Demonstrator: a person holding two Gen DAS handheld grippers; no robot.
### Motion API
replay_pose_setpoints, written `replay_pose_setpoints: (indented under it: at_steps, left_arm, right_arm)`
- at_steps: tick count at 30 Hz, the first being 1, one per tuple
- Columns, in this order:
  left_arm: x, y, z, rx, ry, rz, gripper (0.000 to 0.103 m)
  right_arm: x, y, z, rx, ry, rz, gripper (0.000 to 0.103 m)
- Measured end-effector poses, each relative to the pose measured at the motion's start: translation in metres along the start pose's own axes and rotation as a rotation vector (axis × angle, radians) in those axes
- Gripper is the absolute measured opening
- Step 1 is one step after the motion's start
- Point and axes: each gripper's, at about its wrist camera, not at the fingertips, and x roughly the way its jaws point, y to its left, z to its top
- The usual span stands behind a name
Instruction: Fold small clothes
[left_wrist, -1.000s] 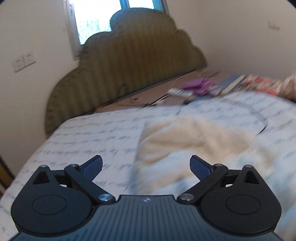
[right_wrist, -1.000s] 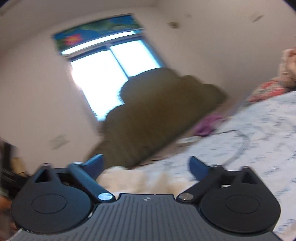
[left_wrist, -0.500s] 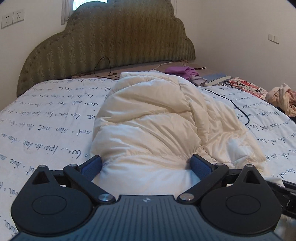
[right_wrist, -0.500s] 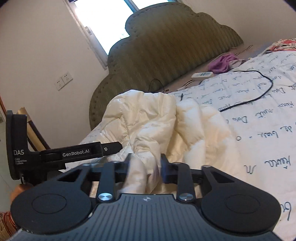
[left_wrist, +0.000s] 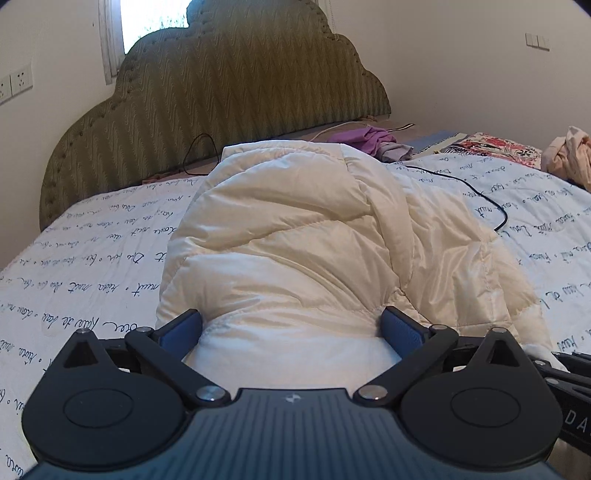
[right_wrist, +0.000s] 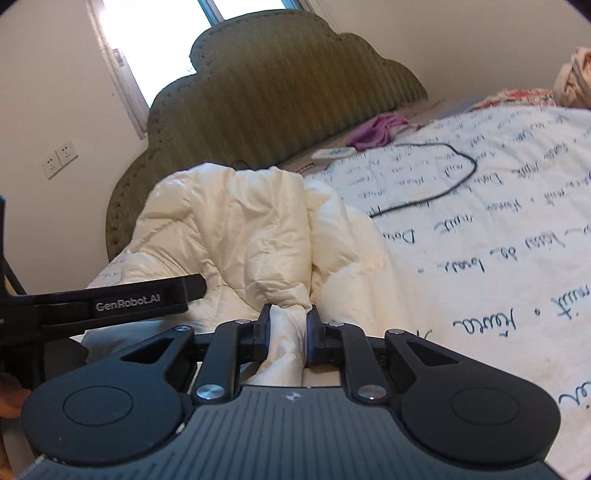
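A cream puffer jacket (left_wrist: 295, 240) lies bunched on the bed's white sheet with blue handwriting print (left_wrist: 92, 295). My left gripper (left_wrist: 291, 328) stands open at the jacket's near edge, and the padded fabric bulges between its blue pads (left_wrist: 400, 326). In the right wrist view the same jacket (right_wrist: 229, 229) is at centre left. My right gripper (right_wrist: 288, 328) is closing its jaws, and its pads pinch a twisted fold of the cream fabric. The left gripper's black body (right_wrist: 129, 301) shows just left of that fold.
A green padded headboard (left_wrist: 229, 103) backs the bed. Near it lie a purple cloth (left_wrist: 365, 138), a black cable (right_wrist: 443, 177) looping over the sheet and a white remote (right_wrist: 334, 153). A floral cloth (left_wrist: 491, 146) and a pinkish clothes pile (left_wrist: 569, 155) sit far right.
Both grippers came down onto the jacket. The right jaws went from wide open to pinched on a cream fold. The left gripper moved in until the jacket's edge sat between its open jaws.
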Motion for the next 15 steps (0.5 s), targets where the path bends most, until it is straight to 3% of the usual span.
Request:
replay_pose_setpoints:
  at_steps: [12,15]
  left_arm:
    - [0.001,-0.017,-0.009,0.056,-0.039,0.042,0.103]
    - [-0.005,-0.016,-0.009,0.068,-0.035,0.03,0.103]
  right_arm:
    - [0.013,0.003,-0.006,-0.028,0.043,-0.042,0.024]
    - [0.011,0.008,-0.006,-0.077,0.027,-0.045,0.029]
